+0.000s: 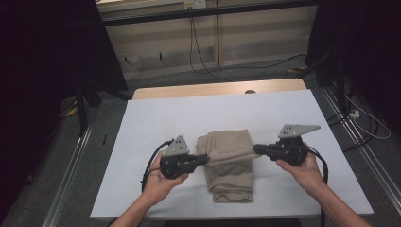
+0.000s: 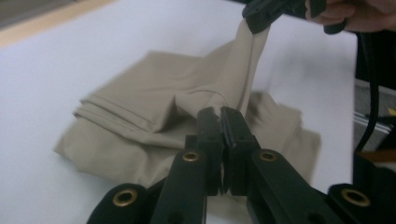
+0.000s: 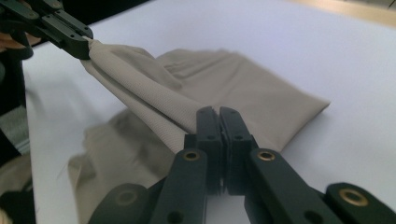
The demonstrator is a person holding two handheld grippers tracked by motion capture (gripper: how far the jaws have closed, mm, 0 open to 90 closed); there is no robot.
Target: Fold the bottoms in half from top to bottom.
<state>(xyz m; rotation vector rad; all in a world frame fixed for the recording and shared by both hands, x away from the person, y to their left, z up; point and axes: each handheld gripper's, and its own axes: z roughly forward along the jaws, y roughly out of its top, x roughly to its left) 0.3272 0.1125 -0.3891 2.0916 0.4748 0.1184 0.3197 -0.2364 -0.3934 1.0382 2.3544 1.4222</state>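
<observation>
Item: beige cloth point(image 1: 229, 163), folded, lying near the middle of the white table point(image 1: 156, 118), long axis running from the near edge toward the far side. Several layers stacked; hemmed edges visible along one side in the left gripper view point(image 2: 140, 116). Lower portion bunched into rolls toward the near table edge.

Left gripper point(image 1: 205, 158): held in the left hand point(image 1: 158, 182), at the cloth's left edge, pointing inward. Jaws pressed together on a fold of the cloth — fabric pinched at the tips in the left gripper view point(image 2: 220, 114). Grey three-cornered plate on top; black cable trailing off toward the near-left.

Right gripper point(image 1: 257, 149): held in the right hand point(image 1: 305, 170), at the cloth's right edge, pointing inward toward the left gripper. Jaws clamped on the same layer of fabric, as seen in the right gripper view point(image 3: 217, 114). Grey plate on top; cable running back along the forearm.

Between the two grippers: a band of the top layer raised off the stack and drawn taut, one end in each set of jaws — rest of the cloth flat on the table beneath.

Surroundings: pale wooden strip point(image 1: 217, 88) along the far table edge; grey floor point(image 1: 71, 156) and cables point(image 1: 203, 61) beyond.
</observation>
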